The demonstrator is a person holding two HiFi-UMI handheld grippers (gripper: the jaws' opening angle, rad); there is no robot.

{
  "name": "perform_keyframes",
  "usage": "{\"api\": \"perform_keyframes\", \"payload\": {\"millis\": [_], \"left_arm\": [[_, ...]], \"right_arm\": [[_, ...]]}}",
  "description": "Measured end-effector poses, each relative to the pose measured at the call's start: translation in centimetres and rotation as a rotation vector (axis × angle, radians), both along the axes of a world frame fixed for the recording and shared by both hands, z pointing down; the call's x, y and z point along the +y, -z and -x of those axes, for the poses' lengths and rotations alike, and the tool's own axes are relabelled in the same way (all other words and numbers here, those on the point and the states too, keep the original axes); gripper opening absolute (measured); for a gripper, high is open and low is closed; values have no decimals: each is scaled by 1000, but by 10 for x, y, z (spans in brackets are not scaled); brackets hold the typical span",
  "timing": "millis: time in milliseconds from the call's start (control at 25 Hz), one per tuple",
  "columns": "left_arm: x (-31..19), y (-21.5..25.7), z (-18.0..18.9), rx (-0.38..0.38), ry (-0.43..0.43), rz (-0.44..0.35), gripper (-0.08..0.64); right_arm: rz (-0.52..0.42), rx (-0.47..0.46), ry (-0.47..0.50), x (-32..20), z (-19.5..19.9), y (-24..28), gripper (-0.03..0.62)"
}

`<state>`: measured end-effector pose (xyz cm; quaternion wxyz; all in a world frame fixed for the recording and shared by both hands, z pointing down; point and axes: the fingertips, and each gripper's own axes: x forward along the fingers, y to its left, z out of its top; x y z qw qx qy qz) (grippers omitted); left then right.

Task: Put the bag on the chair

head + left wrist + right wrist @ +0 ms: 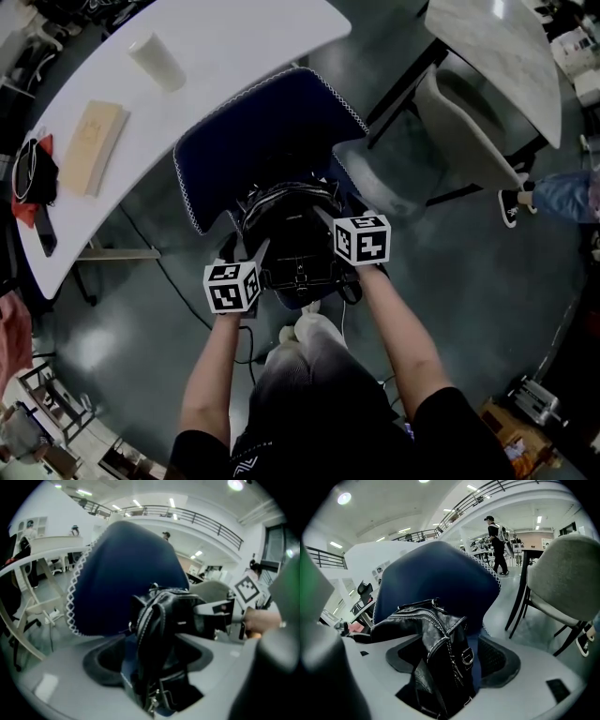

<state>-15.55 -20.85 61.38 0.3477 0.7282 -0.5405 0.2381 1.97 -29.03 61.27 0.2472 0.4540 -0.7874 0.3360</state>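
A black leather bag point(291, 234) with silver zips hangs between my two grippers, just above the seat of a navy blue chair point(272, 122) with white edge stitching. My left gripper point(253, 261) is shut on the bag's left end, and my right gripper point(326, 223) is shut on its right end. In the left gripper view the bag point(164, 630) fills the gap between the jaws, with the chair back point(122, 573) behind it. In the right gripper view the bag point(436, 639) stands upright between the jaws, in front of the chair back point(436, 573). The seat is mostly hidden under the bag.
A white table point(225, 37) behind the chair carries a wooden block point(94, 141), a white cylinder point(157, 61) and dark items point(33, 173). A grey chair point(450, 131) stands at the right under a second table point(497, 47). A person's foot point(514, 202) is at the far right.
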Motion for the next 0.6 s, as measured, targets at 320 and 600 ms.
{"api": "perform_keyframes", "payload": {"millis": [320, 600], "left_arm": [[-9, -2, -1, 5, 13, -8, 321], [-14, -5, -2, -3, 13, -1, 321]], "right_arm": [[6, -11, 31, -8, 5, -6, 344], [12, -28, 103, 7, 12, -4, 344]]}}
